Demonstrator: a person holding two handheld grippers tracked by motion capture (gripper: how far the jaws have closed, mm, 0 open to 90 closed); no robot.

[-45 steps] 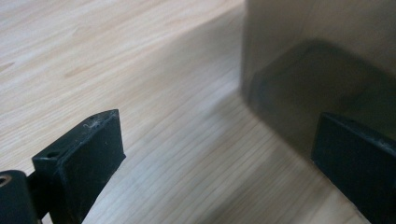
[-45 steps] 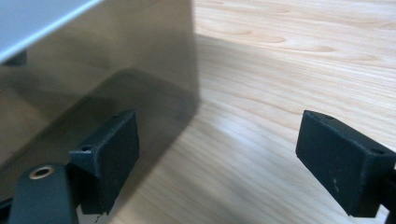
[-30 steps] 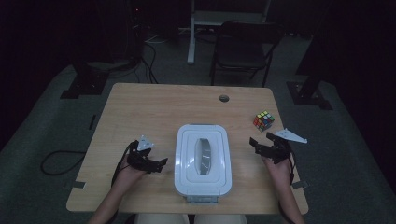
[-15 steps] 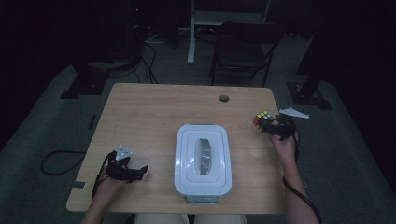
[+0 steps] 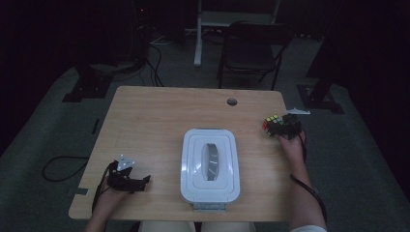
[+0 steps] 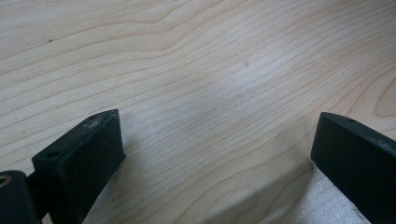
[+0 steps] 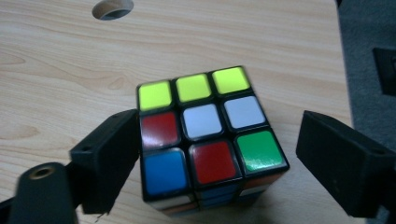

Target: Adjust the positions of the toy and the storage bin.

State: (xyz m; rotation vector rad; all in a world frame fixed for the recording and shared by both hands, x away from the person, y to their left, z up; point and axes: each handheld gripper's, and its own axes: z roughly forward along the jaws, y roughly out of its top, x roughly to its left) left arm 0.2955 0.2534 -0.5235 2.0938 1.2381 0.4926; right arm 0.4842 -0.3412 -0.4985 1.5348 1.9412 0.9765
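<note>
The puzzle cube point(image 7: 210, 140) sits on the wooden table point(image 5: 154, 121) near its far right edge, just past the white lidded box point(image 5: 211, 165) in the middle. The right gripper point(image 7: 210, 158) straddles the cube; its jaws have just been closing, one side touching the cube, the other still apart. The left gripper point(image 5: 129, 179) rests near the front left corner, jaws spread over bare wood.

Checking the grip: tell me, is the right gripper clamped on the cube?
Apart on one side: right gripper view shows the cube between the right gripper jaws, gap visible at one jaw.
</note>
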